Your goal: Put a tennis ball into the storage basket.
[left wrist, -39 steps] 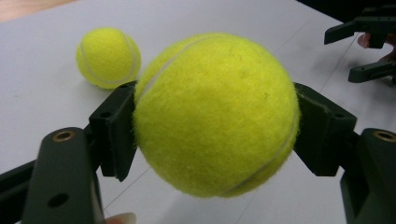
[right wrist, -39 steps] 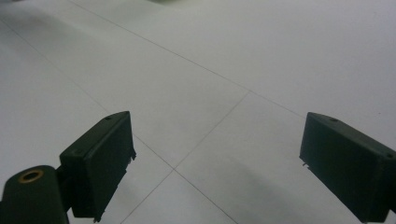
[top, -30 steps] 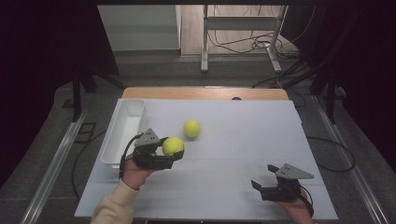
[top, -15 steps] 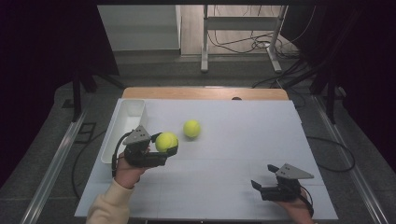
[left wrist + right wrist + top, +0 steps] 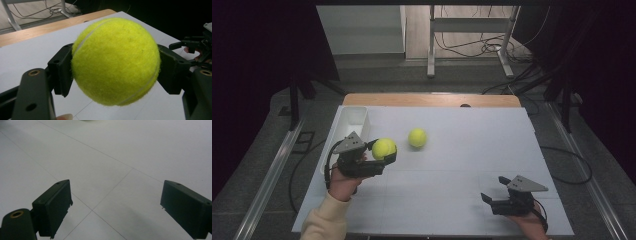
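White bin [image 5: 353, 121] at table [image 5: 472, 150] edge

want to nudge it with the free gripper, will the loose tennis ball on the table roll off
Likely yes: the loose tennis ball is round on a smooth flat table, so it rolls easily. Its fuzzy felt probably slows it soon. Nothing visible rims the far edge.

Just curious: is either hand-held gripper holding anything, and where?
The left hand-held gripper clamps a tennis ball across its middle. The right hand-held gripper holds nothing.
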{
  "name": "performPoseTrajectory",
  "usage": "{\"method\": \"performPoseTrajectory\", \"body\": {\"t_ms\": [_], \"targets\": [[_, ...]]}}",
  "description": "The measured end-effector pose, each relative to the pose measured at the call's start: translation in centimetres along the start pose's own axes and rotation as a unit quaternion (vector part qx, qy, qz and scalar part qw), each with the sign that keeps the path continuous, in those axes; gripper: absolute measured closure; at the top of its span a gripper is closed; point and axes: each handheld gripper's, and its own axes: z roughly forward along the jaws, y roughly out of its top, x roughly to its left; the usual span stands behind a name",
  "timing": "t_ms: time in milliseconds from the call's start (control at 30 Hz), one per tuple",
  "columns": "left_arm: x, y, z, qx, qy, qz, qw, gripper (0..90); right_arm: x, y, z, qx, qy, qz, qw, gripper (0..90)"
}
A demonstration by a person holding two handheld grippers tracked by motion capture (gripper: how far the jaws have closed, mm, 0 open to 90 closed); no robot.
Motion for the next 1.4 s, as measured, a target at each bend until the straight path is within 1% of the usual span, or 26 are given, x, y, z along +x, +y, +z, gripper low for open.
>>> {"method": "performPoseTrajectory", "body": {"t_ms": [167,667,967,1400], "targets": [[0.3,0.1,-0.6,-0.008,0.011,-0.001,0.9999,26.2,0.0,0.0,0.0,0.0,0.0,0.0,1.0,10.5],[1.0,0.3,-1.9,-0.022,0.022,-0.006,0.9995,26.2,0.0,0.0,0.0,0.001,-0.001,-0.001,1.0,10.5],[1.4,0.3,-2.2,-0.025,0.029,-0.009,0.9992,26.2,0.0,0.0,0.0,0.001,-0.002,-0.001,1.0,10.5],[2.3,0.1,-3.0,-0.027,0.053,-0.016,0.9981,26.2,0.0,0.0,0.0,0.001,-0.002,0.001,1.0,10.5]]}}
